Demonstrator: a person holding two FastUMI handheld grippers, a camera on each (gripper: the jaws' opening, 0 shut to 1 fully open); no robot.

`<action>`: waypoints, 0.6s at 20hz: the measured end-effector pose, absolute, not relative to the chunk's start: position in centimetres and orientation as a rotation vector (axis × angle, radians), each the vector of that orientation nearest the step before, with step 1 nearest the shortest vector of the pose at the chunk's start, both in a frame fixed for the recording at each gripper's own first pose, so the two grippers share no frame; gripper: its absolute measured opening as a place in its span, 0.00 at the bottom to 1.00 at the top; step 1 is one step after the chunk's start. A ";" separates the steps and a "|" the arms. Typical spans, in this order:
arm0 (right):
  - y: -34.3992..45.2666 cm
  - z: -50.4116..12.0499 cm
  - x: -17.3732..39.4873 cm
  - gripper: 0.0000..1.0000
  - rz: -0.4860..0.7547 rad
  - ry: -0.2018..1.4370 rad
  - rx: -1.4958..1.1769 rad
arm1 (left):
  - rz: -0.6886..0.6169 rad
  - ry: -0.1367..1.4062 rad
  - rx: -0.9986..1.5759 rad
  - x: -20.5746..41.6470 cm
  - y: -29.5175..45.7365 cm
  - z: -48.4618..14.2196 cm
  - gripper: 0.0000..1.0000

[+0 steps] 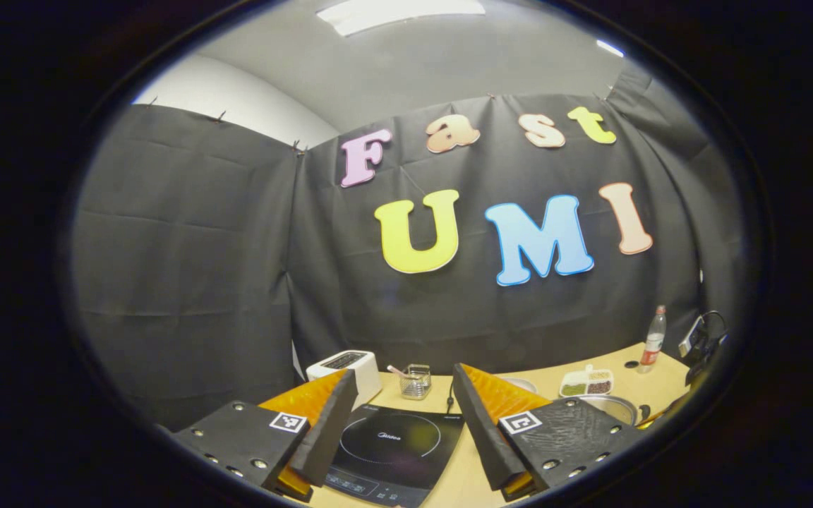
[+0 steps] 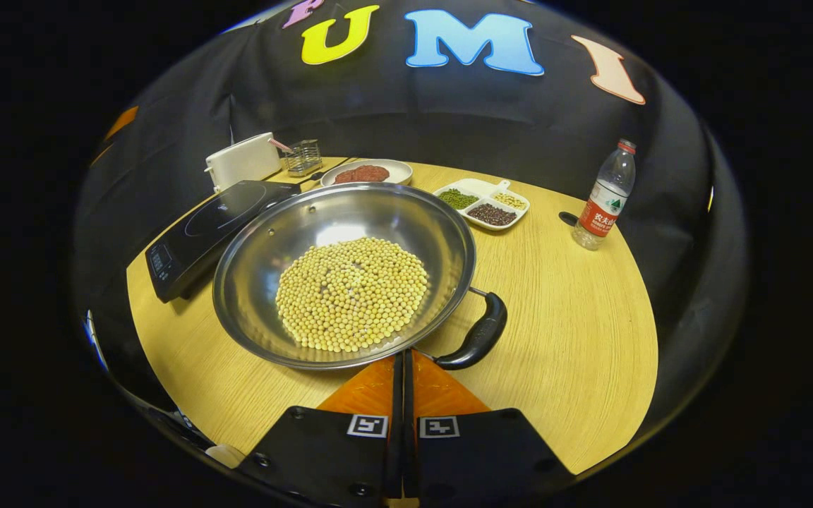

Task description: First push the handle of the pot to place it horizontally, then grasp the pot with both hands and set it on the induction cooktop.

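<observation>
A steel pot (image 2: pixel 272 240) holding yellow soybeans (image 2: pixel 351 291) sits on the wooden table (image 2: pixel 569 353). Its black handle (image 2: pixel 480 335) points to the near right in the right gripper view. My right gripper (image 2: pixel 401 355) is shut with nothing between its fingers, and its tips are at the pot's near rim, just left of the handle's base. Whether they touch the rim I cannot tell. The black induction cooktop (image 2: pixel 209 222) lies left of the pot. In the left gripper view my left gripper (image 1: pixel 403 372) hangs open above the cooktop (image 1: pixel 396 448), and a part of the pot's rim (image 1: pixel 611 406) shows at the right.
A white toaster (image 2: pixel 241 162) and a wire basket (image 2: pixel 304 156) stand behind the cooktop. A plate of red beans (image 2: pixel 368 173) and a sectioned dish of beans (image 2: pixel 483 201) lie behind the pot. A water bottle (image 2: pixel 604 197) stands at the far right, with bare table around the handle.
</observation>
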State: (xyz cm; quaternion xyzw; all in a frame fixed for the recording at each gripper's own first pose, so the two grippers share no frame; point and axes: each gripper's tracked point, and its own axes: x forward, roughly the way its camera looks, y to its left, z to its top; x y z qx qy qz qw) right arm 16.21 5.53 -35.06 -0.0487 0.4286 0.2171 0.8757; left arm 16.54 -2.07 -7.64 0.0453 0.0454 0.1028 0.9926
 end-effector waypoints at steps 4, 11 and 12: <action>4.7 -35.0 18.1 0.05 0.428 0.888 -0.059 | 0.209 0.102 0.091 17.5 -3.5 -8.4 0.81; 3.7 -32.3 20.0 0.16 0.364 0.782 0.022 | 0.148 0.130 0.098 20.6 -6.4 -11.1 0.81; 3.6 -31.5 20.3 0.28 0.348 0.753 0.030 | 0.137 0.137 0.093 21.2 -6.6 -11.7 0.81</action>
